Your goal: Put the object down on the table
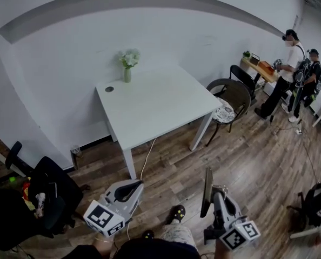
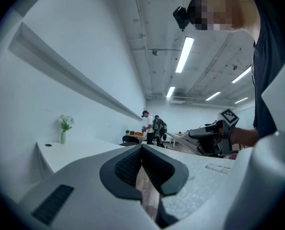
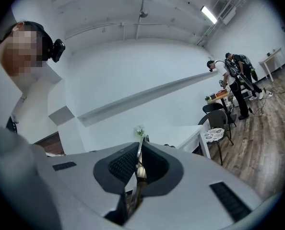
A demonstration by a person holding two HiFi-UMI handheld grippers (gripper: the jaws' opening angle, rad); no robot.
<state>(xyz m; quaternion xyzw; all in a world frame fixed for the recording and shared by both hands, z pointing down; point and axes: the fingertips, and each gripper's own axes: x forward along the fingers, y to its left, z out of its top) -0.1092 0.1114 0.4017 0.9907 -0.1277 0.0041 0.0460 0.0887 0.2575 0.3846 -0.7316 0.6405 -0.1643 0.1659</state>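
Observation:
The white table [image 1: 155, 104] stands ahead in the head view, a step away from both grippers. My right gripper [image 1: 213, 194] at the lower right is shut on a thin dark flat object [image 1: 207, 190] that stands on edge. In the right gripper view the jaws [image 3: 139, 150] clamp this thin object [image 3: 140, 170] edge-on, pointing toward the table [image 3: 193, 132]. My left gripper [image 1: 132, 185] at the lower left is shut with nothing in it; the left gripper view shows its pads [image 2: 133, 164] meeting at the tip [image 2: 141, 150].
A vase of white flowers [image 1: 127, 63] and a small dark round spot [image 1: 109, 89] sit at the table's far left. A round chair [image 1: 231, 99] stands at its right. A black office chair [image 1: 47, 193] is at my left; two people [image 1: 293, 69] stand far right. A cable [image 1: 146, 161] runs across the floor.

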